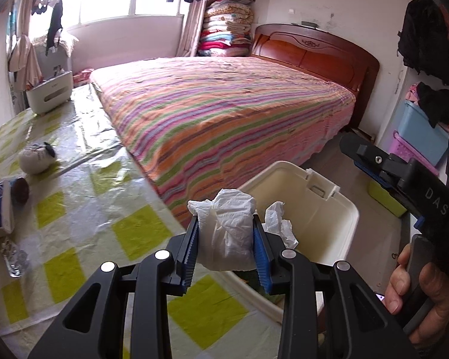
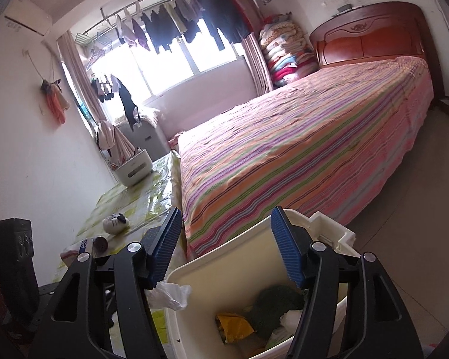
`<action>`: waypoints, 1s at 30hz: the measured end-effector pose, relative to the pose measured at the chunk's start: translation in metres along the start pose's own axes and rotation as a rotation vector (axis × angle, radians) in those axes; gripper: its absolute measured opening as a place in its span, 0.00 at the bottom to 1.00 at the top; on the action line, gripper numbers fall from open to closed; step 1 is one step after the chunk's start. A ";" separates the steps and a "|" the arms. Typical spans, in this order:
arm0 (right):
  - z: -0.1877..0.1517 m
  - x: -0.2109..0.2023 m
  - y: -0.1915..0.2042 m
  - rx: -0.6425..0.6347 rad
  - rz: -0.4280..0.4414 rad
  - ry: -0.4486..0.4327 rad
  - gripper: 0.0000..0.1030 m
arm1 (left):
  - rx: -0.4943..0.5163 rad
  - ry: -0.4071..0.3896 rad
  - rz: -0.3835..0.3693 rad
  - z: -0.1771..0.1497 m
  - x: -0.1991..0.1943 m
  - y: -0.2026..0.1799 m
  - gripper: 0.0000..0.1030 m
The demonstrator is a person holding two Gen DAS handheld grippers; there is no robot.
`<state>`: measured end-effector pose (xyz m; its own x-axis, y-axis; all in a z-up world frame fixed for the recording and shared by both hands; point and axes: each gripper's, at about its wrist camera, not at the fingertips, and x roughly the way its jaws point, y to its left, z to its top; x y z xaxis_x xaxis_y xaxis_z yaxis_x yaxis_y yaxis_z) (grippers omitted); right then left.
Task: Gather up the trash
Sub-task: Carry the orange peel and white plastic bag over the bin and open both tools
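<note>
My left gripper (image 1: 227, 233) is shut on a crumpled white tissue (image 1: 230, 227) and holds it at the near rim of the cream trash bin (image 1: 348, 233), over the table edge. My right gripper (image 2: 226, 239) is open and empty, held above the same bin (image 2: 194, 299); it shows at the right of the left wrist view (image 1: 374, 161). The bin holds a yellow wrapper (image 2: 233, 326), a dark green clump (image 2: 278, 302) and white scraps. The tissue shows by the bin's left rim in the right wrist view (image 2: 170, 294).
The table with a green-checked plastic cover (image 1: 74, 209) carries a white plush toy (image 1: 36, 157), a blue-white packet (image 1: 3, 206), a foil wrapper (image 1: 15, 260) and a white caddy (image 1: 49, 91). A striped bed (image 1: 224, 113) stands behind the bin. Storage boxes (image 1: 416, 131) are at the right.
</note>
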<state>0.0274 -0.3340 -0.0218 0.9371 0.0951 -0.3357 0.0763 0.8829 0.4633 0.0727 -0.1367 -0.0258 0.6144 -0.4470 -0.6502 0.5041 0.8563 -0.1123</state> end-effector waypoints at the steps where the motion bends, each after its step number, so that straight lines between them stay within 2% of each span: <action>1: -0.002 0.002 0.000 0.006 0.003 0.001 0.59 | 0.001 -0.001 -0.002 0.000 0.001 -0.001 0.33; 8: -0.007 0.004 0.006 0.008 0.009 -0.008 0.60 | 0.022 0.009 -0.024 -0.001 0.011 -0.017 0.34; 10: -0.006 0.001 0.003 0.013 0.009 -0.012 0.60 | 0.026 0.011 -0.029 -0.002 0.013 -0.020 0.40; 12: -0.006 0.001 0.001 0.018 0.010 -0.015 0.60 | 0.026 0.001 -0.012 -0.002 0.013 -0.022 0.57; 15: -0.007 0.001 0.000 0.019 0.009 -0.011 0.60 | 0.021 -0.044 0.007 -0.001 0.006 -0.021 0.72; 16: -0.007 0.001 0.000 0.021 0.012 -0.008 0.60 | 0.015 -0.052 0.012 0.000 0.004 -0.019 0.74; 20: -0.009 0.003 0.003 0.025 0.022 0.001 0.60 | -0.020 -0.078 0.025 0.004 -0.005 -0.008 0.75; 24: -0.012 0.008 0.012 0.019 0.040 0.016 0.61 | -0.071 -0.103 0.079 0.003 -0.014 0.012 0.76; 30: -0.017 0.020 0.029 -0.003 0.065 0.044 0.61 | -0.108 -0.100 0.115 0.000 -0.022 0.036 0.76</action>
<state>0.0427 -0.2984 -0.0285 0.9242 0.1722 -0.3408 0.0149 0.8755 0.4829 0.0774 -0.0957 -0.0158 0.7240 -0.3634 -0.5863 0.3624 0.9236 -0.1250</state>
